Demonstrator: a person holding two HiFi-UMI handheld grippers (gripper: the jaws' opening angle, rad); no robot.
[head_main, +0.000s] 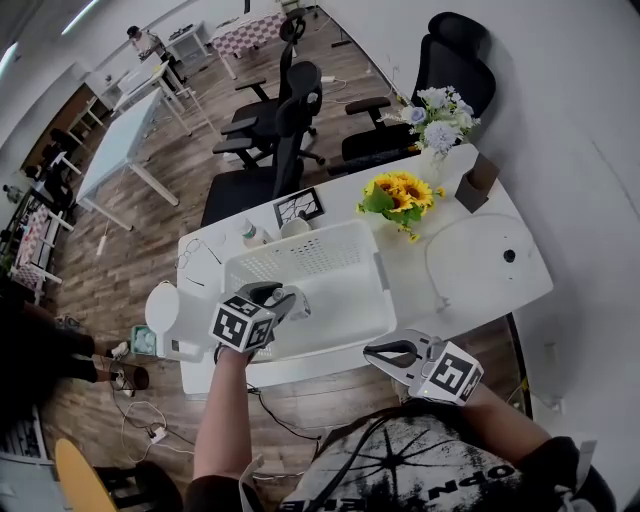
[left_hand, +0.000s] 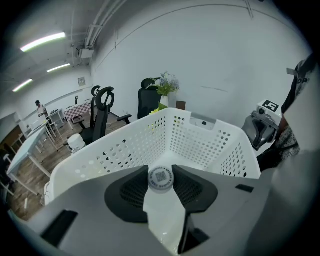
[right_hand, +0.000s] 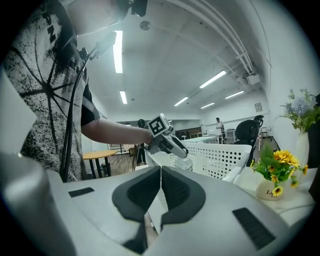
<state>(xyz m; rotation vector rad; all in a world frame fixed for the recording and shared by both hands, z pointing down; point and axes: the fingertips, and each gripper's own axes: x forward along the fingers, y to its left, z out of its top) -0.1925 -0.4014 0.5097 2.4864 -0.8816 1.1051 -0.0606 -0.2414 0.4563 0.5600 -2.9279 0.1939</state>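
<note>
A white perforated basket (head_main: 325, 275) stands in the middle of the white desk (head_main: 520, 285). My left gripper (head_main: 284, 301) hovers over the basket's near left corner, shut on a small white bottle (left_hand: 161, 179) with a printed code on its cap. In the left gripper view the basket (left_hand: 200, 145) opens right beyond the jaws. My right gripper (head_main: 385, 352) is off the desk's front edge, right of the basket, its jaws shut with nothing between them. The right gripper view shows the left gripper (right_hand: 167, 137) over the basket (right_hand: 220, 155).
Sunflowers in a small vase (head_main: 400, 195), a taller vase of pale flowers (head_main: 437, 125) and a brown box (head_main: 477, 180) stand at the desk's far right. A marker card (head_main: 299, 207), bottles (head_main: 250, 232) and a cup (head_main: 293, 228) sit behind the basket. Office chairs (head_main: 280, 130) stand beyond.
</note>
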